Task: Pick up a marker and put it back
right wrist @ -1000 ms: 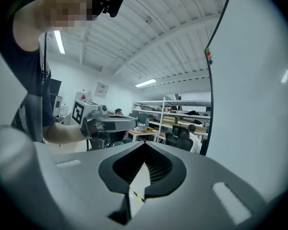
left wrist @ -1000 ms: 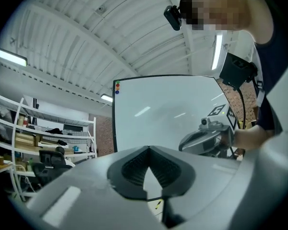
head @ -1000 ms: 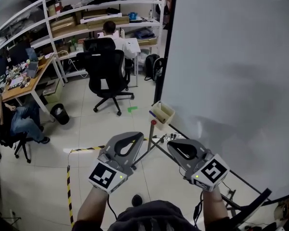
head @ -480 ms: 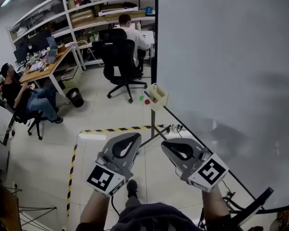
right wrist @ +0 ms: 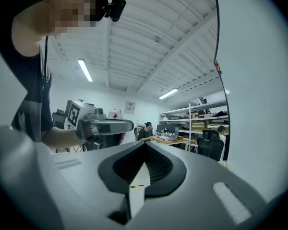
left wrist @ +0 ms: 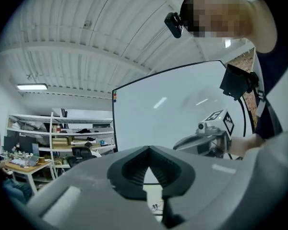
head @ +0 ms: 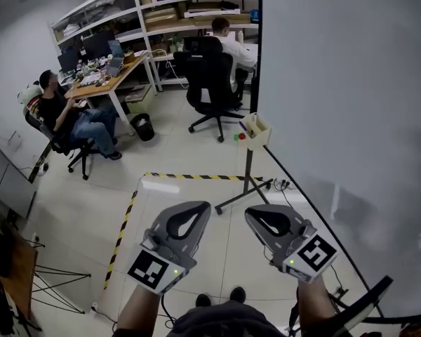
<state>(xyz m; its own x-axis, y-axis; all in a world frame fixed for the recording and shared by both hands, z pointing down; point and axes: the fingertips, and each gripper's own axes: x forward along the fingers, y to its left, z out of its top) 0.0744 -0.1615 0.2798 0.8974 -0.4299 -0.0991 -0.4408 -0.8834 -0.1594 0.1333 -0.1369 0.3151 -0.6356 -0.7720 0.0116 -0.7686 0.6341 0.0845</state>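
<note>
Beige box at the whiteboard's lower corner holds the marker — probably light, stiff and slick, best pinched mid-barrel. Left tongs and right tongs — both clenched on nothing — hover well apart from that whiteboard corner.

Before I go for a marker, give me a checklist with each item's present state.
1. Left gripper empty: ok, jaws together on nothing.
2. Right gripper empty: ok, same.
3. Jaws opened for a grasp: not ok.
4. Marker box in sight: ok, on the whiteboard's left edge.
5. Box within reach: likely not ok, it sits well ahead of both grippers.
6. Markers capped: cannot tell, too small.
</note>
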